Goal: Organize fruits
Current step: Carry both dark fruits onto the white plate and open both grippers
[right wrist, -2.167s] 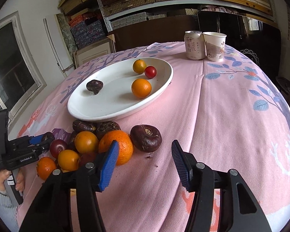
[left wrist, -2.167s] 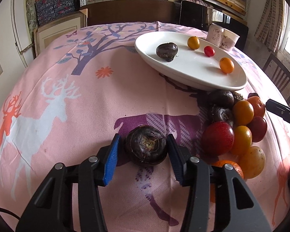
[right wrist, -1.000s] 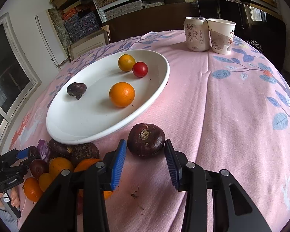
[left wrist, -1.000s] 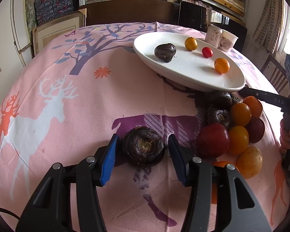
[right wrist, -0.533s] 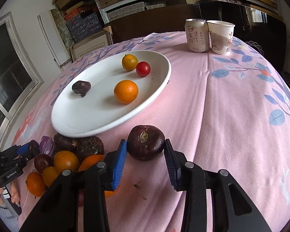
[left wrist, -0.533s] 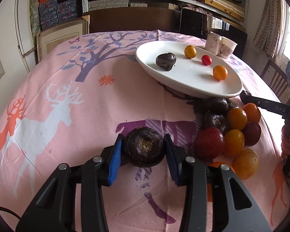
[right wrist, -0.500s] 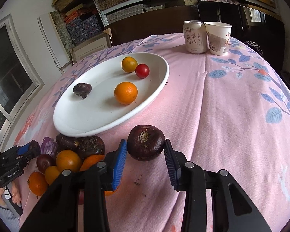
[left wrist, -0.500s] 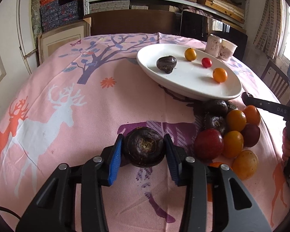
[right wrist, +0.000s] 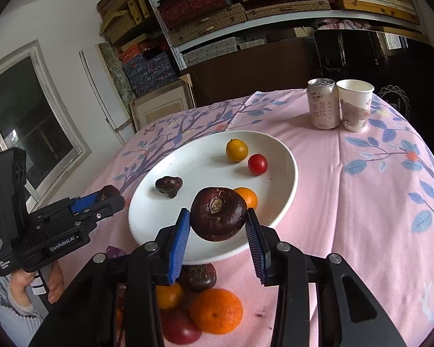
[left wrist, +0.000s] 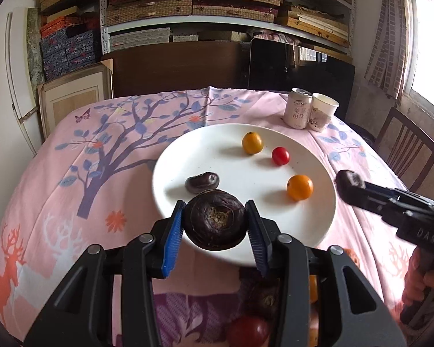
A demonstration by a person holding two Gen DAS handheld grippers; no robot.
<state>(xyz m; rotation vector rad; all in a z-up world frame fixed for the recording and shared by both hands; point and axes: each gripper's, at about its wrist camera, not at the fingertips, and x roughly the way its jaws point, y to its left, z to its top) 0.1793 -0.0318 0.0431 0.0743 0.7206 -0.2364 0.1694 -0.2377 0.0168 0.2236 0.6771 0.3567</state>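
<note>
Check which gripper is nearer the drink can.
Right. The right gripper, clamping a dark fruit, is at the can-side edge of the plate. The left gripper, clamping a second dark fruit, is across the plate, farther from the drink can.

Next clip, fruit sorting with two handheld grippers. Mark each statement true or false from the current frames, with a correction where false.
1. Each gripper is clamped on a dark round fruit. True: the left gripper holds a dark fruit, and the right gripper holds another dark fruit.
2. The white plate holds no fruit. False: it holds a yellow fruit, a small red fruit, an orange fruit and a small dark fruit.
3. The can and paper cup stand side by side beyond the plate. True.
4. No loose fruit remains on the cloth. False: a pile lies near the plate's near edge.
</note>
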